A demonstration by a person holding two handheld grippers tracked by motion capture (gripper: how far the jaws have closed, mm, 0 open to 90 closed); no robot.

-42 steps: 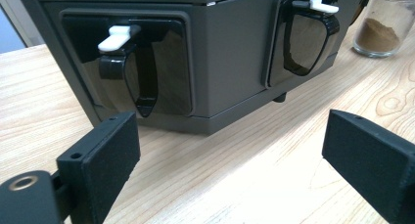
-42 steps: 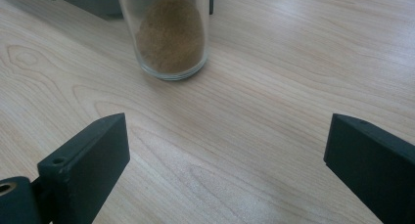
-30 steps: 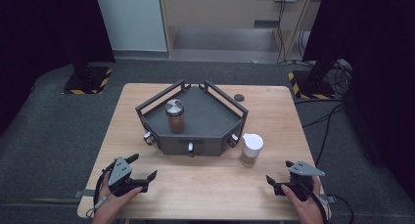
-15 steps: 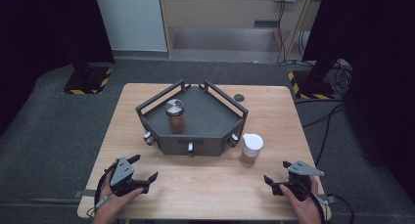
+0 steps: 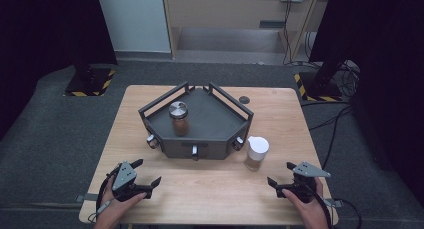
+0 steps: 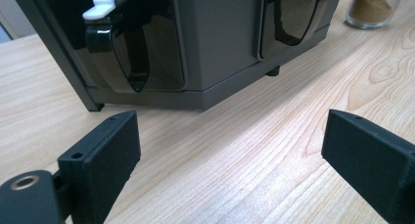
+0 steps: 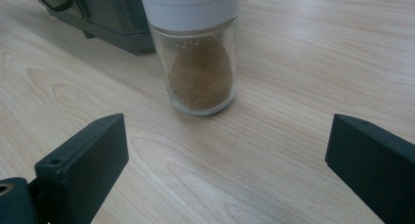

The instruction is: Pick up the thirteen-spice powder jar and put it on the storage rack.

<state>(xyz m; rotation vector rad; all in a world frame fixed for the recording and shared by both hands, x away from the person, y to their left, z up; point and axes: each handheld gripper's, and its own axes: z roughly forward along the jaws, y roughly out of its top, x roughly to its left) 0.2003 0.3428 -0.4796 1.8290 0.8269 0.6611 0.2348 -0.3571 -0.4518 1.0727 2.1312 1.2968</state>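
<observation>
The clear glass spice jar with a white cap and brown powder [image 5: 256, 152] stands upright on the pale wooden table [image 5: 210, 199], just beside the front right corner of the dark grey five-sided metal tray [image 5: 210, 116]. In the right gripper view I see the jar [image 7: 199, 62] ahead of my jaws and apart from them, resting on bare wood. My right gripper [image 5: 281, 185] sits near the table's front right edge, its jaws spread wide and holding nothing. My left gripper [image 5: 145, 175] lies near the front left edge, its jaws likewise wide apart and empty; its own view looks at the tray's front wall [image 6: 215, 43], with the jar [image 6: 374, 6] at the upper right. Inside the tray stands a second glass jar with a silver metal lid [image 5: 179, 118], upright, towards the left side. A small dark round disc [image 5: 244, 99] lies on the table behind the tray.
</observation>
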